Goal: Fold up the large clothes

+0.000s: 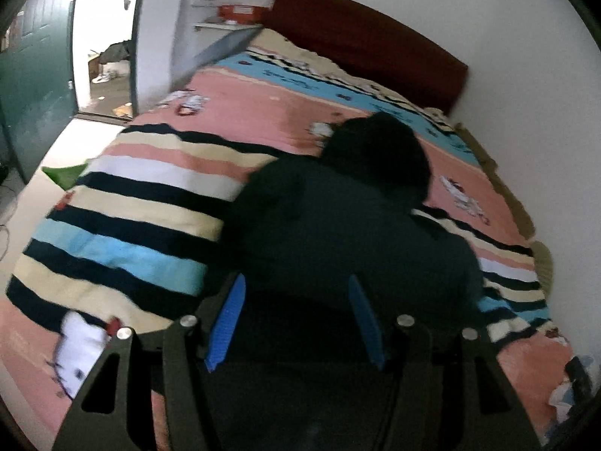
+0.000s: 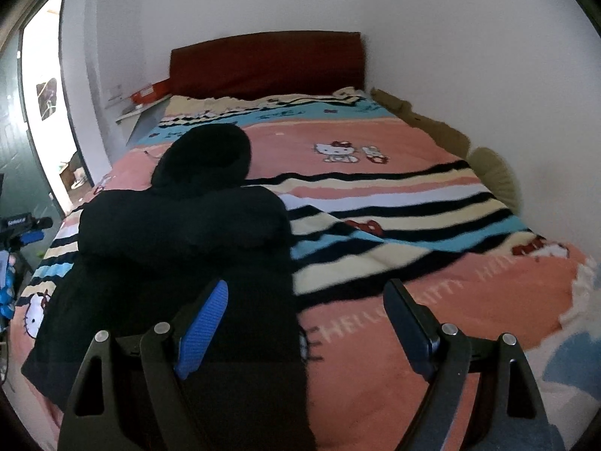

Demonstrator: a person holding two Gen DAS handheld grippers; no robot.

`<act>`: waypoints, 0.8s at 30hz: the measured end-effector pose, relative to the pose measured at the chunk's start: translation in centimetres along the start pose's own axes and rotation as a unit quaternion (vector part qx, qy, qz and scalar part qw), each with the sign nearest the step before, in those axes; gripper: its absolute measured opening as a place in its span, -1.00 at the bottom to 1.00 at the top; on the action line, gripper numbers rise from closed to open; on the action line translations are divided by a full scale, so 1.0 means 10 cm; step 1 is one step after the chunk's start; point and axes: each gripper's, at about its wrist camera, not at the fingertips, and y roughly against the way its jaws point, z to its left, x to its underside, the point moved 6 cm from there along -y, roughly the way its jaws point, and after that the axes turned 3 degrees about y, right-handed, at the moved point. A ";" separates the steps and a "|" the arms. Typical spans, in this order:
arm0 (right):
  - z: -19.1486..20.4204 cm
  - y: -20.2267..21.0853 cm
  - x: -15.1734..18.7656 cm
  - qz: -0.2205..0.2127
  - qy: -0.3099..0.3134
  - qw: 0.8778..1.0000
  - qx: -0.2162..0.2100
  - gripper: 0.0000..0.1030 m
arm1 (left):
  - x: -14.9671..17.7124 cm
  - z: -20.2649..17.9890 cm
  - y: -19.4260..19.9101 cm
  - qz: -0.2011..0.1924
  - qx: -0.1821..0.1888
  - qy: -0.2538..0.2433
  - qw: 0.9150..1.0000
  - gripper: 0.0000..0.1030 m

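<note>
Left claw: the left claw (image 1: pixel 296 319) hangs over the near end of the bed with its blue pads spread apart. Nothing is pinched between them, so it is released.
Hoodie, from the left claw: the black hoodie (image 1: pixel 338 225) lies straight ahead of and under this claw, its near edge running below the gap between the pads. Whether cloth touches the pads I cannot tell, since the dark fabric swallows the detail.
Hood: the hood (image 1: pixel 379 150) sits at the far end of the garment, well ahead of the claw, towards the headboard (image 1: pixel 368 45).
Bedspread: the striped pink bedspread (image 1: pixel 131 206) spreads to both sides of the claw and under the hoodie.
Right claw: the right claw (image 2: pixel 304 319) is also released, its jaws standing wide with only bedspread between them.
Hoodie, from the right claw: the body lies ahead and to the left of this claw. Its long straight edge runs down just inside the left pad.
Handling: it looks thick, soft and limp, fairly heavy for cloth. I judge it will sag and drag on the fuzzy cover rather than slide.
Where to grip: I would pinch the near hem corners, one claw each, biting through all layers so the fold lifts evenly.
</note>
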 end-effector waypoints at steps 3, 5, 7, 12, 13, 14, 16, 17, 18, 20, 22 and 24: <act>0.23 -0.21 -0.12 0.012 0.011 1.000 -0.016 0.63 | -0.11 0.34 -0.11 -0.002 -0.024 -0.009 1.000 0.08; 0.44 -0.38 -0.21 0.018 0.026 0.999 -0.025 0.63 | -0.19 0.48 -0.22 0.001 -0.030 -0.012 0.999 0.08; 0.68 -0.56 -0.33 0.024 0.041 0.998 -0.038 0.63 | -0.29 0.56 -0.34 0.004 -0.031 -0.017 0.999 0.08; 1.21 -0.96 -0.63 0.029 0.070 0.995 -0.066 0.63 | -0.63 0.35 -0.72 0.004 -0.013 -0.051 0.999 0.08; 1.32 -1.05 -0.70 0.028 0.075 0.994 -0.071 0.63 | -0.70 0.27 -0.82 0.006 -0.006 -0.060 0.998 0.08; 1.40 -1.12 -0.74 0.029 0.075 0.994 -0.076 0.63 | -0.75 0.17 -0.93 0.008 0.000 -0.070 0.998 0.08; 1.54 -1.29 -0.82 0.034 0.075 0.993 -0.081 0.63 | -0.80 0.02 -1.12 0.012 0.005 -0.087 0.996 0.08; 1.61 -1.39 -0.86 0.036 0.078 0.993 -0.083 0.63 | -0.81 -0.05 -1.24 0.014 0.007 -0.094 0.995 0.08; 1.68 -1.49 -0.89 0.037 0.082 0.993 -0.082 0.63 | -0.81 -0.12 -1.36 0.017 0.009 -0.101 0.995 0.08; 1.81 -1.72 -0.92 0.043 0.092 0.991 -0.084 0.63 | -0.74 -0.23 -1.58 0.026 0.011 -0.112 0.993 0.08; 1.91 -1.96 -0.91 0.054 0.097 0.990 -0.089 0.63 | -0.64 -0.30 -1.79 0.034 0.011 -0.121 0.992 0.08; 1.97 -2.18 -0.86 0.065 0.098 0.989 -0.094 0.63 | -0.50 -0.35 -1.98 0.048 0.014 -0.131 0.990 0.08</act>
